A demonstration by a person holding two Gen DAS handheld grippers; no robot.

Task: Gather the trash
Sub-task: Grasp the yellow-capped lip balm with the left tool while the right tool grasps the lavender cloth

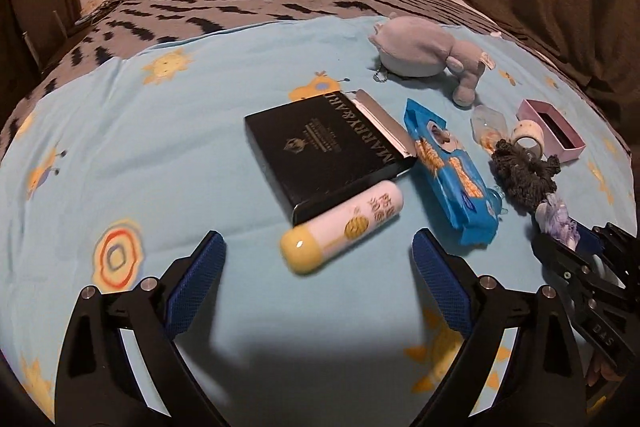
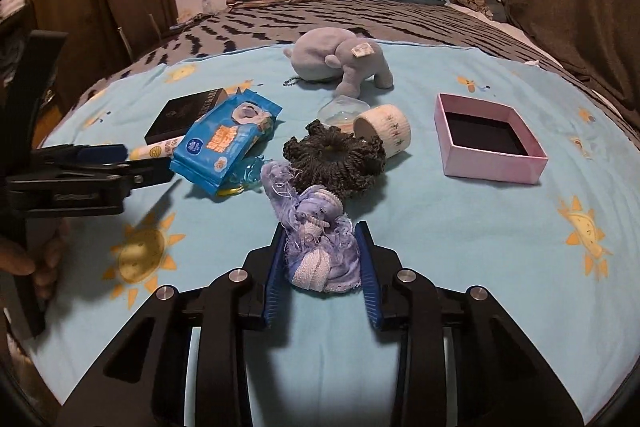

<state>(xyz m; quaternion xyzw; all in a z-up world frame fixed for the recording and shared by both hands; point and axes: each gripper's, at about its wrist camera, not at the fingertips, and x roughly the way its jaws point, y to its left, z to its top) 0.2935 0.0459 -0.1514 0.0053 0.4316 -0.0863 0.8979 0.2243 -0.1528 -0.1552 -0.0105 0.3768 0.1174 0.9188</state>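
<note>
A crumpled lilac fabric scrap (image 2: 320,251) is pinched between the blue pads of the right gripper (image 2: 322,269), down on the light-blue sun-print sheet (image 2: 460,247). The left gripper (image 1: 318,283) is held wide, nothing touched, with a yellow-capped white tube (image 1: 340,225) lying just beyond its tips. Further out, a grey knitted scrunchie (image 2: 336,157), a blue wipes pack (image 2: 224,143) and a black box (image 1: 328,151) are seen, then a pink open box (image 2: 490,141) at right and a grey plush toy (image 2: 340,61) farthest.
</note>
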